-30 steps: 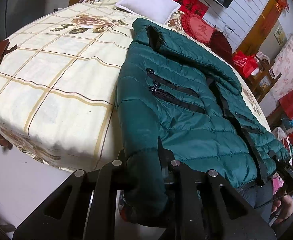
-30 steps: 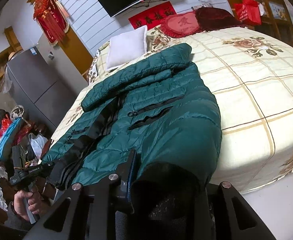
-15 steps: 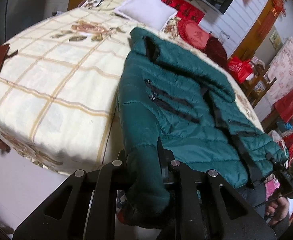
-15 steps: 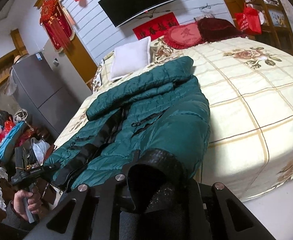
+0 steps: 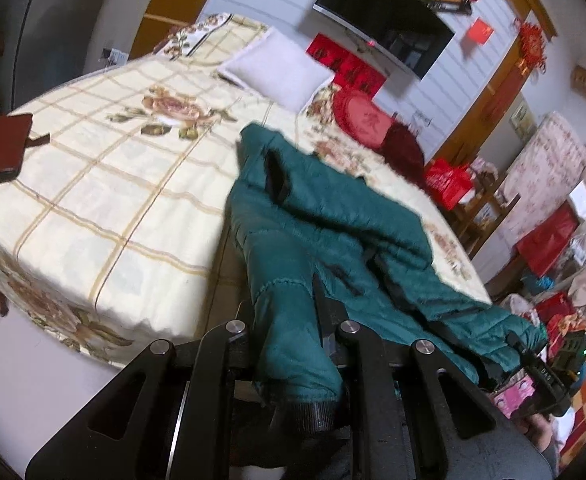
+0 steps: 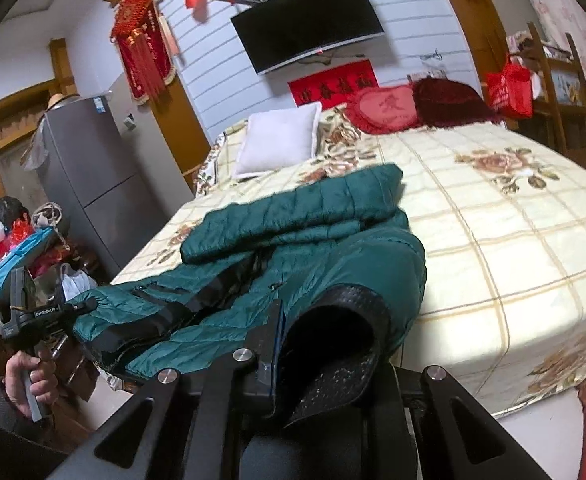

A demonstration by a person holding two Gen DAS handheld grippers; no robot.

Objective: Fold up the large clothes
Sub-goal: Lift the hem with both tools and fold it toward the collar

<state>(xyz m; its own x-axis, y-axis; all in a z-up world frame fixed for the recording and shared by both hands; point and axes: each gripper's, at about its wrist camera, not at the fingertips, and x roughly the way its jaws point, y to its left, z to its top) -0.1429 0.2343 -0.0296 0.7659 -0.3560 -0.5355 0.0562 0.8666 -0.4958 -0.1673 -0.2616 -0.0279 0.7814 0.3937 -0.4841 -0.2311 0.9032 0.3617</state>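
A dark green quilted puffer jacket point(image 5: 333, 216) lies on the near part of a bed point(image 5: 105, 184) covered in a cream spread with tan checks and rose prints, its collar end toward the pillows and its lower end drawn off the mattress edge toward the cameras. In the left wrist view one sleeve point(image 5: 293, 344) runs straight down between the fingers of the left gripper point(image 5: 289, 320), whose jaws stand narrow and pinch the green fabric just above the ribbed black cuff point(image 5: 313, 416), which hangs loose below the pinch. In the right wrist view the right gripper point(image 6: 317, 344) is clamped tight on the other sleeve's black-lined cuff point(image 6: 345, 320), whose opening gapes toward the lens between the two fingers. The jacket's black zipper bands run along the body between the two held ends. Each gripper shows in the other's view: the left one at the far left of the right wrist view, held by a hand point(image 6: 25, 376) at the jacket's corner. Farther out on the bed sit a white pillow point(image 5: 277, 68), a red heart cushion point(image 6: 385, 108) and a brown wallet point(image 5: 3, 148) near the far edge. A television point(image 6: 309, 20) hangs on the grey panelled wall, and a grey fridge point(image 6: 81, 176) stands beside the bed.
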